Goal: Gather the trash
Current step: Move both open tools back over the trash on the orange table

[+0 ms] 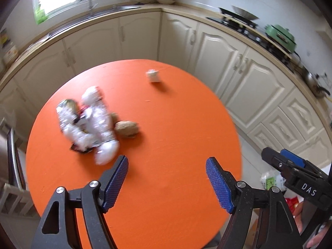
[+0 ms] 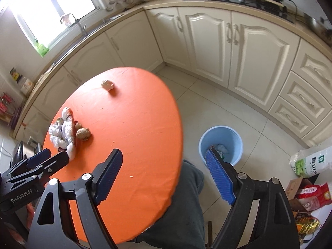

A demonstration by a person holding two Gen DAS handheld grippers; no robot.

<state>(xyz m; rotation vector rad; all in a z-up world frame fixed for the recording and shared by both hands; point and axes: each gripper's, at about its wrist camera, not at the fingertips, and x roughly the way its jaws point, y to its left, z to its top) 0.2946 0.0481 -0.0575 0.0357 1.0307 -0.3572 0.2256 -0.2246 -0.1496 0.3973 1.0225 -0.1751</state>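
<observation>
Orange table (image 1: 166, 124), left tool (image 1: 167, 183) and right tool (image 2: 164, 175) angled downward, both spread wide, empty.

- Round orange table (image 2: 134, 124): crumpled silvery wrapper (image 2: 62, 130) near its left edge
- Two walnuts (image 2: 83, 133) touching wrapper's right side
- Small white paper wad (image 2: 107, 84) well beyond wrapper, far side

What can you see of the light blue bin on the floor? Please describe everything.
The light blue bin is a round, open pail that looks like plastic. It stands upright on the pale tiled floor, apart from the orange table. Inside lie a few scraps, one whitish. A finger of the right tool hides part of its near rim.
</observation>
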